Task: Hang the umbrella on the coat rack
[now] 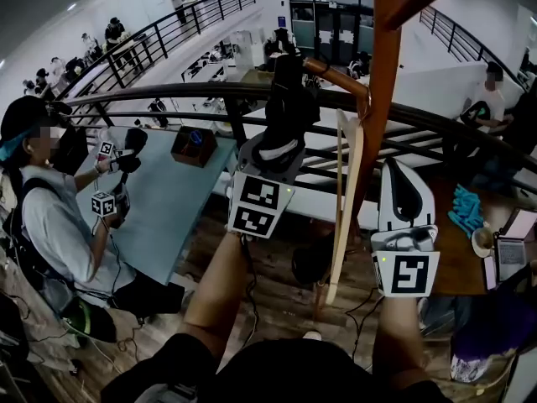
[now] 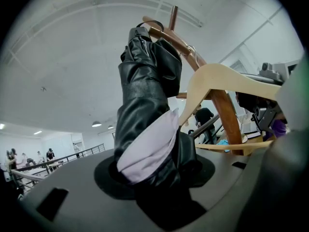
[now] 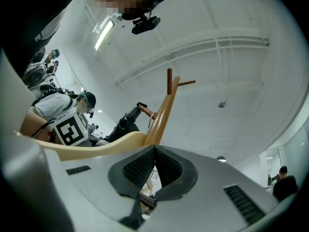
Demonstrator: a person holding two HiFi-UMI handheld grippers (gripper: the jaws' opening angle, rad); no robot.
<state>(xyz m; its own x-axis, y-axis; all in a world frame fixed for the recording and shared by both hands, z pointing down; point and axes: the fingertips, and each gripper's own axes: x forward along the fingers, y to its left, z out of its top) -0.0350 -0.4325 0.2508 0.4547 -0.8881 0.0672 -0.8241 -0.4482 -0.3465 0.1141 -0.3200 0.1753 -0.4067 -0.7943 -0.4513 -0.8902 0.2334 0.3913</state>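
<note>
My left gripper [image 1: 270,154] [image 2: 154,170] is shut on a folded black umbrella [image 1: 289,107] [image 2: 145,91] with a pale band round it. I hold it upright, and its top end lies against a peg [image 1: 336,77] of the wooden coat rack [image 1: 386,99] [image 2: 227,115] [image 3: 161,115]. From that same peg hangs a pale wooden hanger [image 1: 348,191] [image 2: 227,79] [image 3: 96,146]. To the right of the rack's pole, my right gripper [image 1: 403,187] [image 3: 154,151] points upward. Its pads meet at the tips with nothing between them.
A dark railing [image 1: 210,95] runs behind the rack. At the left a person [image 1: 50,217] holding grippers sits by a blue-green table [image 1: 168,200] with a brown box [image 1: 195,145]. A desk with a cup [image 1: 482,240] stands at the right. Cables lie on the wooden floor.
</note>
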